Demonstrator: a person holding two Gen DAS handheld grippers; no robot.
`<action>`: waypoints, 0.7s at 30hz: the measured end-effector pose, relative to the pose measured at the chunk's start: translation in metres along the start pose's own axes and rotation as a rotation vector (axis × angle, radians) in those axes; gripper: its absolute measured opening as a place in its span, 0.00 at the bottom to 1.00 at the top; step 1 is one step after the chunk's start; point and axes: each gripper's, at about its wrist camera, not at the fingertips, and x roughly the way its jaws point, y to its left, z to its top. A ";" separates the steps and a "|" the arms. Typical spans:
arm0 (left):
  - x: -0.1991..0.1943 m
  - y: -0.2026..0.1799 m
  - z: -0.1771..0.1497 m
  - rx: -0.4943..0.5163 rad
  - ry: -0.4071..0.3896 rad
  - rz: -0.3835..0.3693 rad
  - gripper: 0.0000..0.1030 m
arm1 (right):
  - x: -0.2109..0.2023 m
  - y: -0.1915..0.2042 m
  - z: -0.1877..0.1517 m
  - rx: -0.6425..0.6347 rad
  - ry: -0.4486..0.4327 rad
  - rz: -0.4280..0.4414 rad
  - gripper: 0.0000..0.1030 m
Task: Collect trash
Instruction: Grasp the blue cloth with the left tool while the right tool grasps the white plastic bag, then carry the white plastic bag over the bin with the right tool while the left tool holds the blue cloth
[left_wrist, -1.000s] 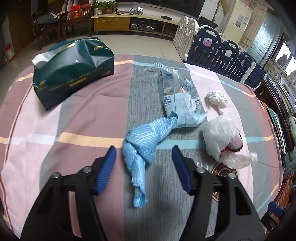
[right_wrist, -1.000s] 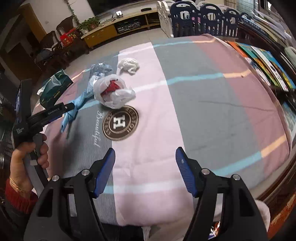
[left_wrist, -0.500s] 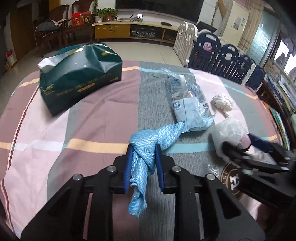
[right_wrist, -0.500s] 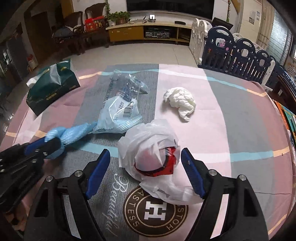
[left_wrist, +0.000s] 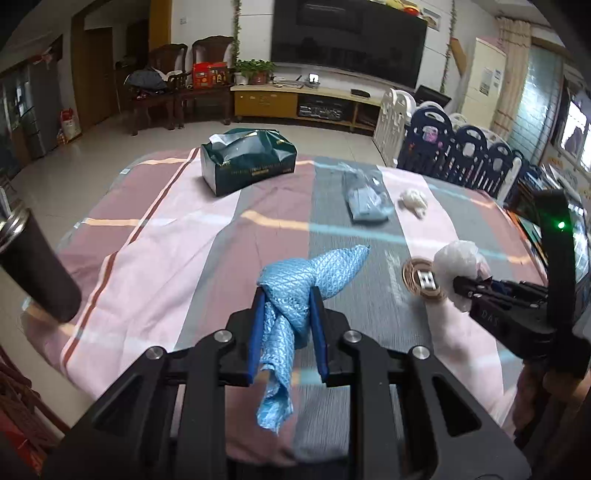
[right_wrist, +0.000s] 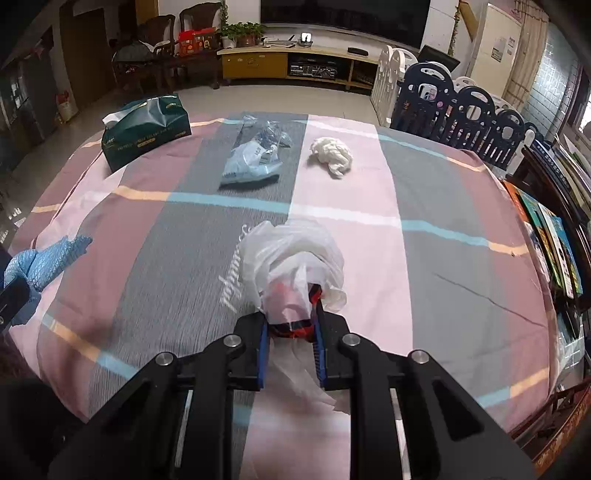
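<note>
Lifted since earlier: blue cloth (left_wrist: 295, 295) off desk (left_wrist: 166, 236), pinched tight in left tongs (left_wrist: 287, 332). Right tongs (right_wrist: 290, 343) closing on white plastic bag (right_wrist: 291, 258), both clamped for carrying away. Ahead: tissue wad (right_wrist: 332, 155), clear packet (right_wrist: 255, 158) left to collect.

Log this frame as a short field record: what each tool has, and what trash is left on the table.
left tool: shut on blue cloth
right tool: jaws closing on white plastic bag, bag between the pads
left on table: clear wrapper; crumpled tissue
also on table: green tissue box
surface: striped tablecloth
</note>
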 end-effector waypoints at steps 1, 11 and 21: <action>-0.008 0.002 -0.003 0.002 -0.004 0.002 0.24 | -0.009 0.000 -0.007 0.009 -0.001 0.002 0.20; -0.078 0.010 -0.012 0.015 -0.103 -0.040 0.24 | -0.079 0.006 -0.056 0.127 -0.027 0.005 0.20; -0.100 0.005 -0.013 0.017 -0.126 -0.074 0.24 | -0.108 0.006 -0.057 0.141 -0.061 -0.023 0.20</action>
